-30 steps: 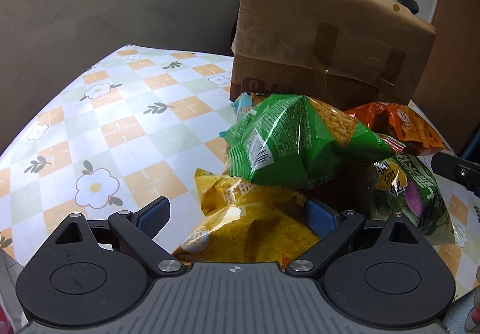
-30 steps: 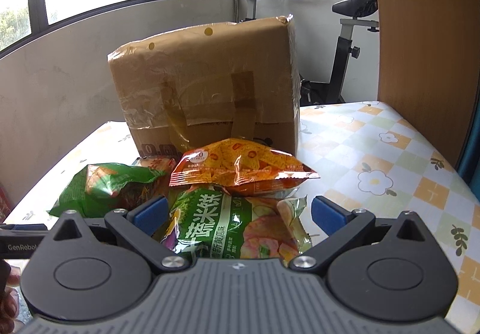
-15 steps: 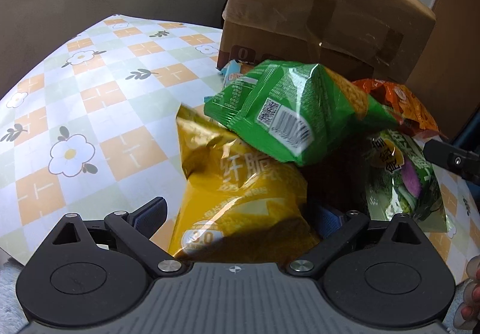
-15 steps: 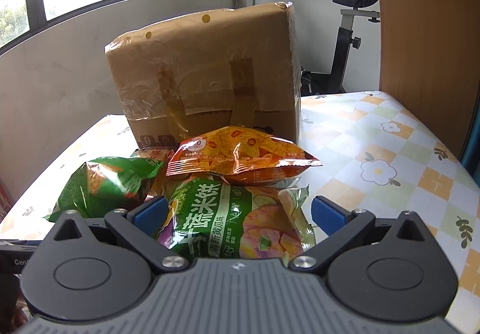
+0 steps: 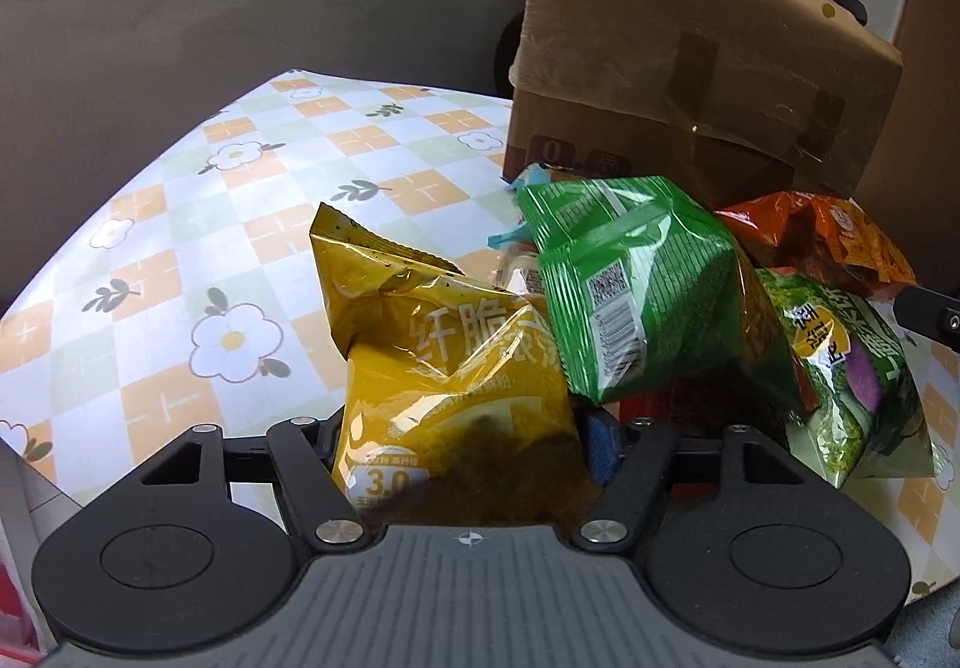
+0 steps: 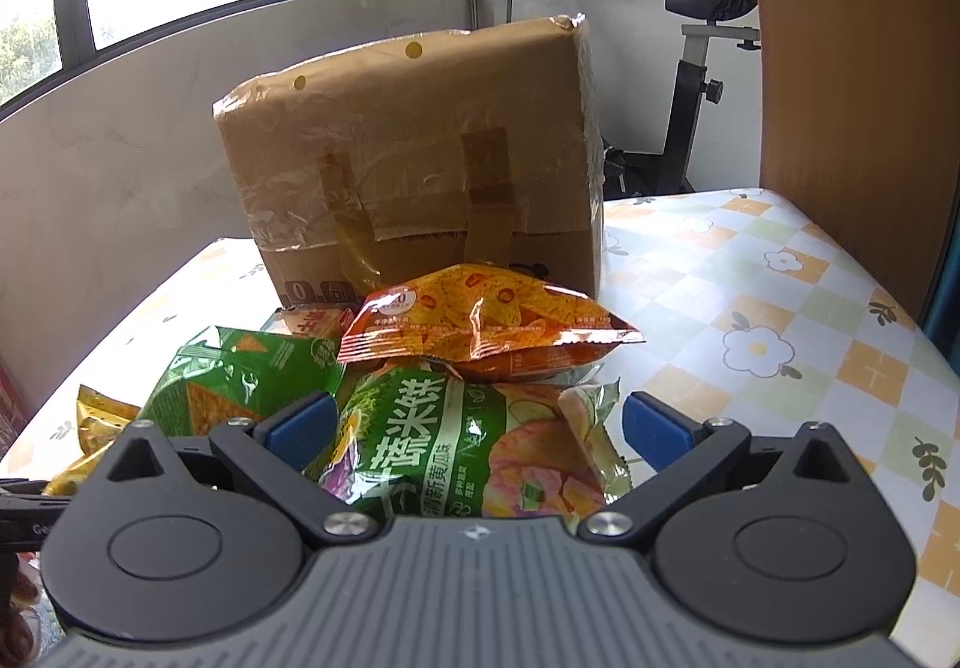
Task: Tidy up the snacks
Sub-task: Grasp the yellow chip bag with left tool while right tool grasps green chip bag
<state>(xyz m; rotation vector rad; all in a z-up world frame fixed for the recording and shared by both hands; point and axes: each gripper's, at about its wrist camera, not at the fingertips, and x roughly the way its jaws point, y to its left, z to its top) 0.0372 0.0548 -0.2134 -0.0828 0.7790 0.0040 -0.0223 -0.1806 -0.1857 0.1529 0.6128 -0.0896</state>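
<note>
The left hand-held gripper [image 5: 465, 443] clamps the yellow snack bag [image 5: 444, 368]. The right hand-held gripper [image 6: 477, 428] gapes wide around the green rice-cracker bag [image 6: 456, 446]. Beyond lie an orange chip bag [image 6: 486, 320] and a taped cardboard box [image 6: 414, 158] on the surface [image 5: 180, 248].

Yellow snack bag [image 5: 444, 362]: glossy crinkled foil-like film. Green snack bag [image 5: 630, 278]: shiny plastic film. Cardboard box [image 6: 414, 164]: matt brown, with glossy wrinkled tape strips. Tablecloth [image 5: 240, 224]: smooth, slight sheen. Left gripper [image 5: 471, 443]: matt black plastic body, metal screws.
</note>
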